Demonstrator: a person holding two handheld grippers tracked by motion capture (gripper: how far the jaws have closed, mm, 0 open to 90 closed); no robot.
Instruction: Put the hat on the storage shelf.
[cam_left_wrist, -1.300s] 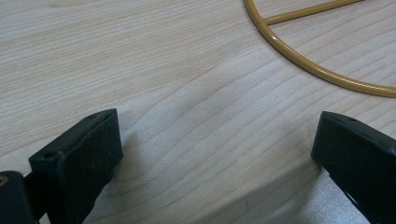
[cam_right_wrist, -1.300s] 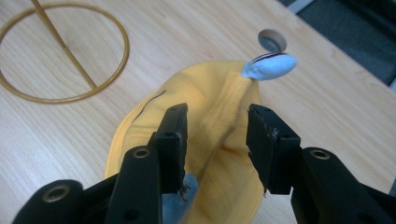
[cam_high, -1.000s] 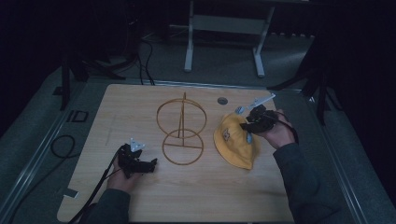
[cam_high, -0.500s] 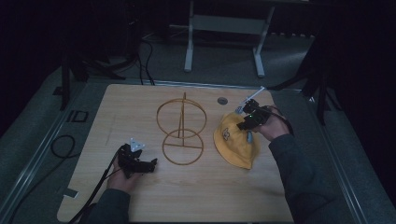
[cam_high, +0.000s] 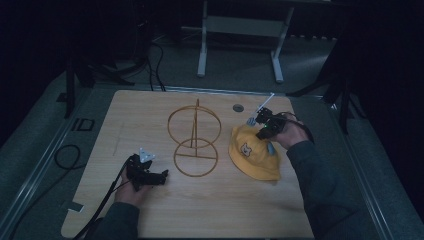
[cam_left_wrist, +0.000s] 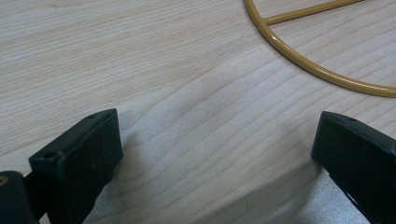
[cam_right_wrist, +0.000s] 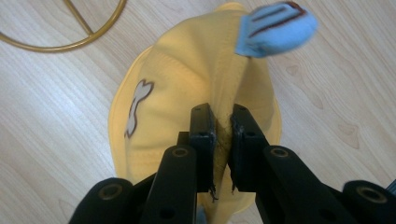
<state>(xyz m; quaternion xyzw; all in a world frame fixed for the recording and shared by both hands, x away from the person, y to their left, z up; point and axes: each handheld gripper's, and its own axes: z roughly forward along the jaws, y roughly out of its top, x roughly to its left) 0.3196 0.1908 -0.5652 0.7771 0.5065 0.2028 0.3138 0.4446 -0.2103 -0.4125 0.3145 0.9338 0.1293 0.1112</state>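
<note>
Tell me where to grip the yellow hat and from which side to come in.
Grip the yellow hat at a pinched fold of its soft crown, coming down from above, as the right gripper does now. It lies flat on the table, so the brim offers little edge, while the crown fabric bunches up between the jaws.

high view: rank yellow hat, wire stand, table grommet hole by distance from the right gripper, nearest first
1. Yellow hat: pinched in the right gripper, at the table's right.
2. Grommet hole: on the table, just beyond the gripper and to its left, near the far edge.
3. Wire stand: mid-table, left of the hat.
</note>
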